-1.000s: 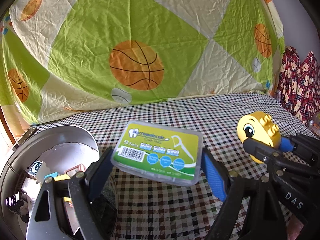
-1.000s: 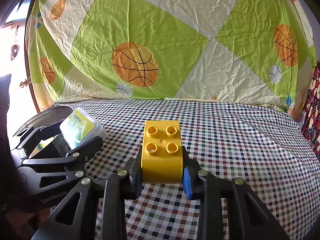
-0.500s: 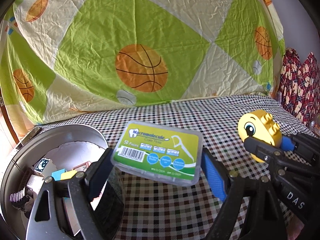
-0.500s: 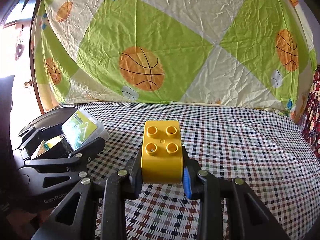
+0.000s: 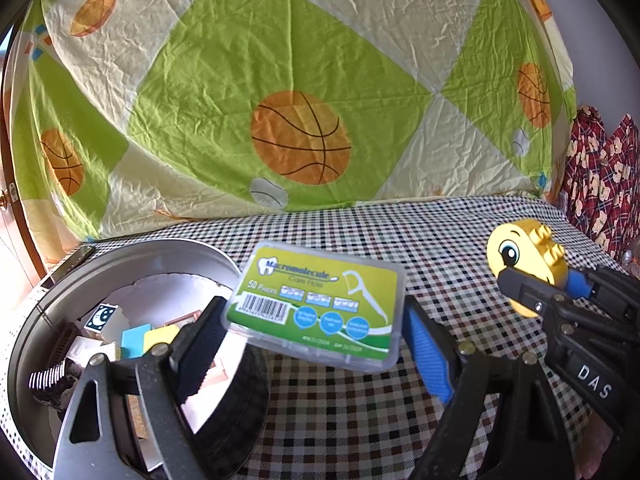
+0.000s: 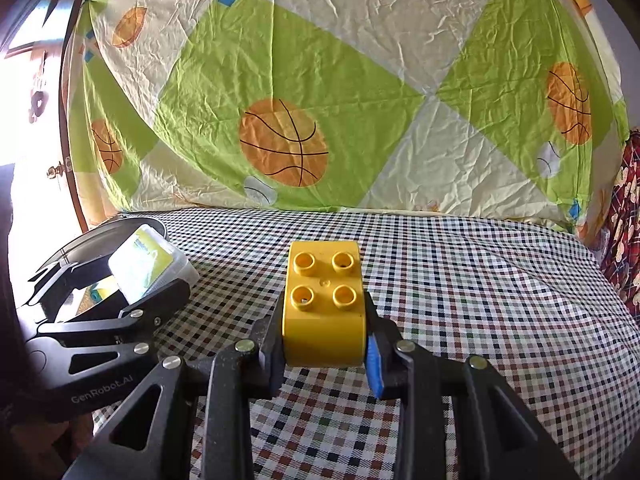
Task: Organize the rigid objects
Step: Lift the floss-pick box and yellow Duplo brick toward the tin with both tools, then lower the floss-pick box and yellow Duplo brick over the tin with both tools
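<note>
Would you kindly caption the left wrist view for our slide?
Left hand-held gripper carries a floss pick box beside a round metal tin.

A bed covered in a small-checked cloth of black, white, red and brown squares fills the lower half of both views, its surface rumpled into soft ridges toward the right. Over on its left edge sits a round grey metal tin, open at the top, with small blocks and bits piled inside on a white lining. At the back, a cream and green sheet printed with orange basketballs rises straight up from where the checked cloth ends
</note>
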